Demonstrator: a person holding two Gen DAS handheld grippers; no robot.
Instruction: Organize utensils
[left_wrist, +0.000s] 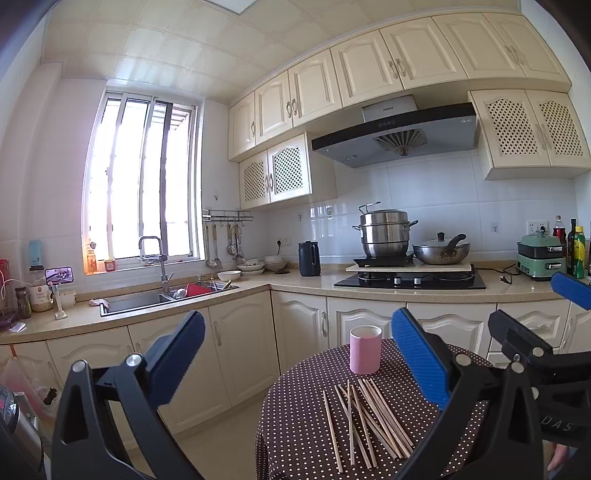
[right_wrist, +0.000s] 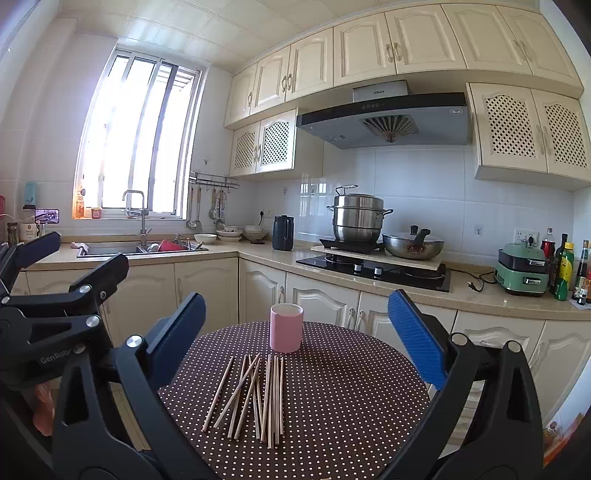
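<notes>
Several wooden chopsticks (left_wrist: 369, 424) lie loose on a round table with a brown polka-dot cloth (left_wrist: 295, 424); they also show in the right wrist view (right_wrist: 258, 397). A pink cup (left_wrist: 365, 349) stands upright just behind them, also in the right wrist view (right_wrist: 286, 332). My left gripper (left_wrist: 297, 354) is open and empty, above and to the left of the table. My right gripper (right_wrist: 297, 339) is open and empty, above the table in front of the chopsticks. Each gripper shows at the edge of the other's view.
Kitchen counter runs behind the table with a sink (left_wrist: 147, 299), a black jug (left_wrist: 309, 258), a stove (left_wrist: 410, 280) with pots, and a green appliance (left_wrist: 541, 258). Lower cabinets (right_wrist: 207, 288) stand close behind the table. Floor lies left of the table.
</notes>
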